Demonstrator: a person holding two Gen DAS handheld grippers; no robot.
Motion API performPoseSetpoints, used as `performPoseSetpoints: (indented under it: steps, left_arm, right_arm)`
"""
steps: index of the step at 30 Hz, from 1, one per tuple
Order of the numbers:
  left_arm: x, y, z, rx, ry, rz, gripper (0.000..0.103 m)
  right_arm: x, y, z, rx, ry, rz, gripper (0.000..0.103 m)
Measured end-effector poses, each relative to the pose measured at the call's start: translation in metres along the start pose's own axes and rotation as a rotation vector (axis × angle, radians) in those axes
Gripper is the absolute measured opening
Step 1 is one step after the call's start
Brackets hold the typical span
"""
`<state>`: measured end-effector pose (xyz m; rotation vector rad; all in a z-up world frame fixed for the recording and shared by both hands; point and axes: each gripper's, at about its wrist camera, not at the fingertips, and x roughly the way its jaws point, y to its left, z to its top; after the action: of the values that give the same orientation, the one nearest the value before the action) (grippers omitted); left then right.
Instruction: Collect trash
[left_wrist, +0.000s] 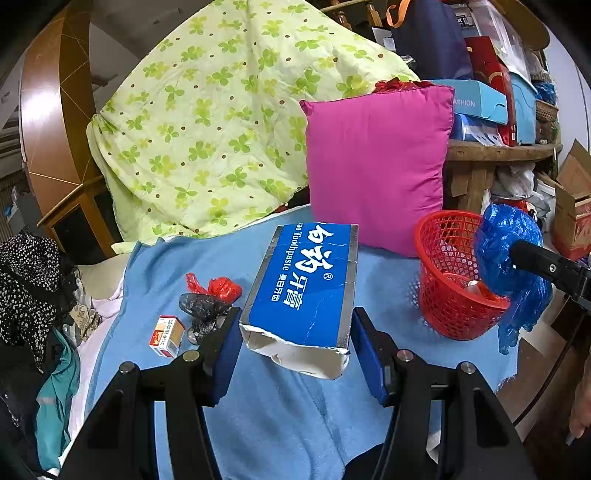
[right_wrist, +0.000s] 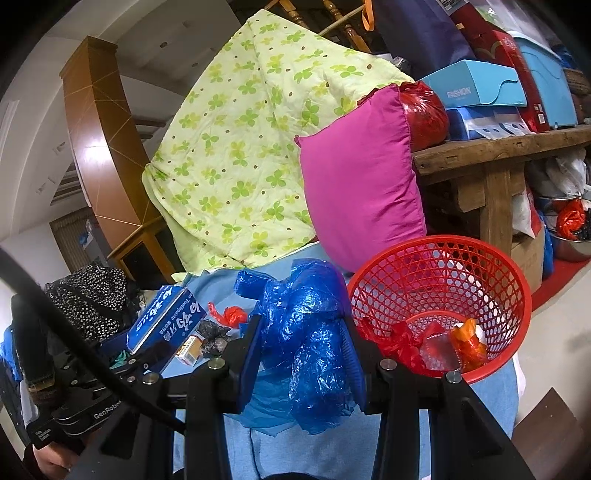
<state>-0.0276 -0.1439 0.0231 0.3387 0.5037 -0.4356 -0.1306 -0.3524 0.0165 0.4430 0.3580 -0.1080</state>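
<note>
While my right gripper squeezed the blue bag just beside the red basket, my left gripper held the toothpaste box by its long sides above the blue blanket. The bag looked soft, light and crinkly. The box looked light and easy to crush.

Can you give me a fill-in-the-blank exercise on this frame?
1. The right gripper is shut on a crumpled ____ plastic bag.
2. The left gripper grips a blue cardboard ____ box.
3. The red mesh plastic basket stands in front of a ____ cushion.
4. A small red plastic scrap lies on the light ____ cloth.

Missing words: blue; toothpaste; magenta; blue
</note>
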Motion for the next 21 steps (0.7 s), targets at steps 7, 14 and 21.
performPoseSetpoints:
  steps: [7, 14, 21]
  left_arm:
    - [0.0025, -0.0018, -0.0004, 0.005, 0.007, -0.005, 0.06]
    - [0.0046, -0.0054, -0.0015, 0.007, 0.017, -0.019, 0.06]
    - [0.006, -0.0057, -0.0013, 0.013, 0.023, -0.026, 0.06]
  right_arm:
    - [-0.0021, -0.0028, -0.0013, 0.011, -0.001, -0.001, 0.043]
    - [-0.005, -0.0039, -0.0021, 0.02, -0.008, -0.006, 0.043]
    - [-0.0068, -0.0078, -0.0032, 0.031, -0.012, -0.009, 0.043]
